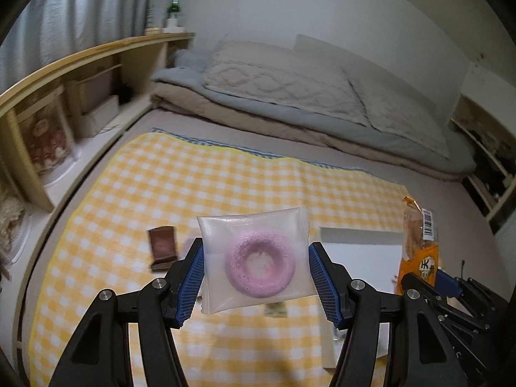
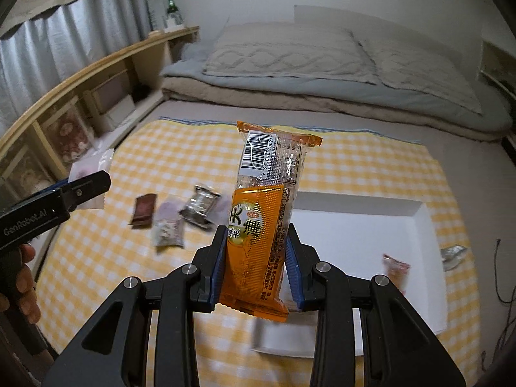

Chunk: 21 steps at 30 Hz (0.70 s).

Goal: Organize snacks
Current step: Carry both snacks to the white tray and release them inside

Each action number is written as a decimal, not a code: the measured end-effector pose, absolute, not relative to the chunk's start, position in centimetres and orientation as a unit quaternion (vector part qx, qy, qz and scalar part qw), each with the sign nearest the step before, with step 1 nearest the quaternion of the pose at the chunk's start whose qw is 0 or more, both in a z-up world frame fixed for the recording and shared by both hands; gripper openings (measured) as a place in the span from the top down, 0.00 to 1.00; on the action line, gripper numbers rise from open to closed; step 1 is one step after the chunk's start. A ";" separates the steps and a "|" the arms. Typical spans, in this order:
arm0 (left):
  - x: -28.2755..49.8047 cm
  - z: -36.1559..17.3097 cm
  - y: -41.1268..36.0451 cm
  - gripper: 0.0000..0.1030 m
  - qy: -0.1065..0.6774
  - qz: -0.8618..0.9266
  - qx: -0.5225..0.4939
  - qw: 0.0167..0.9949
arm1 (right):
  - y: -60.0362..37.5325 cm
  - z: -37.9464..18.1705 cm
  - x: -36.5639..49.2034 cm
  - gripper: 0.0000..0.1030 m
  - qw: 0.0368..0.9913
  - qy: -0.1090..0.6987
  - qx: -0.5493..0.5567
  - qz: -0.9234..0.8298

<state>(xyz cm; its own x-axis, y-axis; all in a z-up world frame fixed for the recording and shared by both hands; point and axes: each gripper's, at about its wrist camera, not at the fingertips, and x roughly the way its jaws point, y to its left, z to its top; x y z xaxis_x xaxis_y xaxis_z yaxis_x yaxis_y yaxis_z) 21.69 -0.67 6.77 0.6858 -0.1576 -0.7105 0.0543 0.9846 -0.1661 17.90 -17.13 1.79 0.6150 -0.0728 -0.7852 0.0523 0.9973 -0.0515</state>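
My left gripper (image 1: 256, 272) is shut on a clear packet with a pink ring donut (image 1: 258, 262), held above the yellow checked cloth (image 1: 129, 193). My right gripper (image 2: 254, 274) is shut on an orange snack packet (image 2: 258, 225), held upright above the near edge of a white tray (image 2: 354, 225). The orange packet (image 1: 419, 245) and the white tray (image 1: 354, 248) also show at the right of the left wrist view. The left gripper (image 2: 87, 187) with its clear packet (image 2: 93, 167) shows at the left of the right wrist view.
Loose snacks lie on the cloth: a brown packet (image 2: 143, 209), a pale packet (image 2: 167, 229), a silver packet (image 2: 201, 206). A red-white packet (image 2: 395, 266) lies in the tray and a silver one (image 2: 453, 254) beside it. Folded bedding (image 2: 306, 64) lies behind, wooden shelves (image 2: 80, 103) at left.
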 end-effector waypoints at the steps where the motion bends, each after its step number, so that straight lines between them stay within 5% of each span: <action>1: 21.9 6.6 -1.5 0.41 0.395 -0.065 -0.062 0.914 | -18.0 1.8 17.7 0.67 0.898 0.437 -0.014 -0.041; 21: 34.3 -1.2 -15.5 0.41 0.486 -0.145 -0.071 0.859 | -29.7 -1.9 16.9 0.67 0.869 0.483 0.044 -0.102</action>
